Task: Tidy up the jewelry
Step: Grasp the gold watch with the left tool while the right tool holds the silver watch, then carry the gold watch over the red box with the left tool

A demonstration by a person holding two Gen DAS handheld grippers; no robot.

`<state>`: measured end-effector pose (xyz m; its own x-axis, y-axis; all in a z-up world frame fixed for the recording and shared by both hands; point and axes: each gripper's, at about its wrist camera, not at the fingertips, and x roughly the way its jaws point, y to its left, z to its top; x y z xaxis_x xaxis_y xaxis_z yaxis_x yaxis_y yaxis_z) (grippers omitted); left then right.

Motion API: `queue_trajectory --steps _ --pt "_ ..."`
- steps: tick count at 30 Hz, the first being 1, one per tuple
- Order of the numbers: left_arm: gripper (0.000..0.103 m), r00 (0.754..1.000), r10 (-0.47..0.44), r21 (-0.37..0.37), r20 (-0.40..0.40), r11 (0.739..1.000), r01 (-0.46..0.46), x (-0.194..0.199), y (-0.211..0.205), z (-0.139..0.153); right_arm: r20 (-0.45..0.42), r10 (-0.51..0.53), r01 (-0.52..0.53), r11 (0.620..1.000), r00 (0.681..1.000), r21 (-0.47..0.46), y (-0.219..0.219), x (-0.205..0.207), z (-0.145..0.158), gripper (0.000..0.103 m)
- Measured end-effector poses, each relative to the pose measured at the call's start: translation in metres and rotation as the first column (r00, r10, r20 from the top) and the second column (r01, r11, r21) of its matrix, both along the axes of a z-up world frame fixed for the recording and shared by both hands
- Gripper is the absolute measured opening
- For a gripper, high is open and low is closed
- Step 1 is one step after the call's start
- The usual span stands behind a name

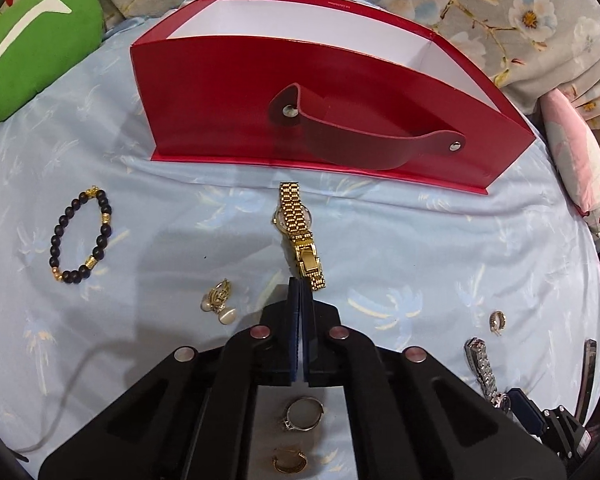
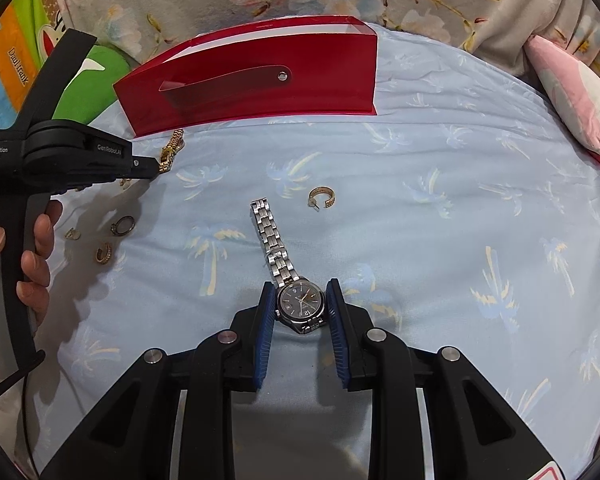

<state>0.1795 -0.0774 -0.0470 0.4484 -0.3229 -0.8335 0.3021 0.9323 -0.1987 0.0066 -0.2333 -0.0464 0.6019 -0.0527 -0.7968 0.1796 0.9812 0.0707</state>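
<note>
Gold link watch (image 1: pixel 300 232) beside glossy red box (image 1: pixel 300 112).

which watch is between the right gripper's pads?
The silver watch with the dark dial sits between the right gripper pads. The gold watch lies far off, beside the red box.

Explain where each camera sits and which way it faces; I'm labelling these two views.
Left wrist: on the left tool, angled down at the gold watch and the red box beyond; only that shut tool shows.
Right wrist: on the right tool, angled down at the silver watch it grips; the left tool and a hand holding it show at left.
Shared: both watches, red box, blue sheet.
</note>
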Motion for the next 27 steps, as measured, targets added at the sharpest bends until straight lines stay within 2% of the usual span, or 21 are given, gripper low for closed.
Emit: queue_trajectory --steps 2,3,4,5,7,8,9,10,11,12,13,14,15,18,27 --pt "0.023 1.000 -0.001 -0.036 -0.004 0.999 0.001 0.003 0.003 0.003 0.000 -0.002 0.002 1.000 1.000 0.000 0.000 0.000 -0.001 0.025" --pt "0.054 1.000 0.012 -0.041 0.000 0.999 -0.012 0.005 0.003 0.005 0.000 -0.002 0.002 1.000 1.000 0.000 0.000 0.001 -0.001 0.025" --pt "0.077 0.999 0.038 -0.047 0.018 0.998 -0.038 0.006 0.004 0.008 -0.001 -0.002 0.002 1.000 1.000 0.000 0.000 0.001 -0.001 0.025" --pt "0.080 0.998 0.058 -0.049 0.039 0.997 -0.056 0.007 0.003 0.010 -0.001 -0.003 0.003 1.000 1.000 0.001 0.000 0.001 -0.001 0.025" --pt "0.079 0.997 0.054 -0.026 0.057 0.998 -0.052 0.014 -0.003 0.011 -0.001 -0.003 0.003 1.000 1.000 0.001 0.000 0.001 0.000 0.025" --pt "0.075 0.998 0.045 -0.006 0.051 0.999 -0.045 0.019 -0.005 0.008 -0.002 -0.003 0.003 1.000 1.000 0.001 0.000 0.001 0.000 0.025" --pt "0.061 0.999 0.037 0.007 0.038 0.999 -0.038 0.024 -0.007 0.005 -0.002 -0.003 0.003 1.000 1.000 0.001 0.000 0.001 0.000 0.025" --pt "0.054 0.999 0.030 0.020 0.019 0.999 -0.030 0.029 -0.009 0.002 -0.002 -0.003 0.003 1.000 1.000 0.003 -0.001 0.001 0.000 0.025" --pt "0.053 0.998 0.034 0.042 0.048 0.998 -0.036 0.028 -0.011 0.003 -0.002 -0.002 0.002 1.000 1.000 0.004 -0.001 0.001 0.000 0.025" --pt "0.046 0.999 0.029 0.054 0.046 0.998 -0.031 0.028 -0.012 0.002 -0.003 -0.002 0.002 1.000 1.000 0.006 -0.002 0.001 0.000 0.025" --pt "0.034 0.998 0.030 0.066 0.054 0.997 -0.034 0.028 -0.014 0.003 -0.003 -0.003 0.003 1.000 1.000 0.008 -0.002 0.001 0.000 0.025" --pt "0.026 0.998 0.029 0.066 0.051 0.997 -0.033 0.028 -0.014 0.002 -0.004 -0.004 0.004 1.000 1.000 0.010 -0.002 0.001 0.000 0.025" --pt "0.013 0.998 0.031 0.067 0.051 0.997 -0.035 0.028 -0.013 0.002 -0.004 -0.005 0.005 1.000 1.000 0.013 -0.003 0.001 0.000 0.025" --pt "0.011 0.999 0.020 0.034 0.032 0.999 -0.021 0.027 -0.009 0.002 -0.003 -0.009 0.009 1.000 1.000 0.029 -0.006 0.001 0.001 0.024" --pt "0.011 0.996 -0.014 -0.032 0.093 0.999 0.017 -0.003 0.008 0.036 0.032 -0.023 0.023 1.000 0.999 0.020 -0.010 -0.001 0.018 0.024"
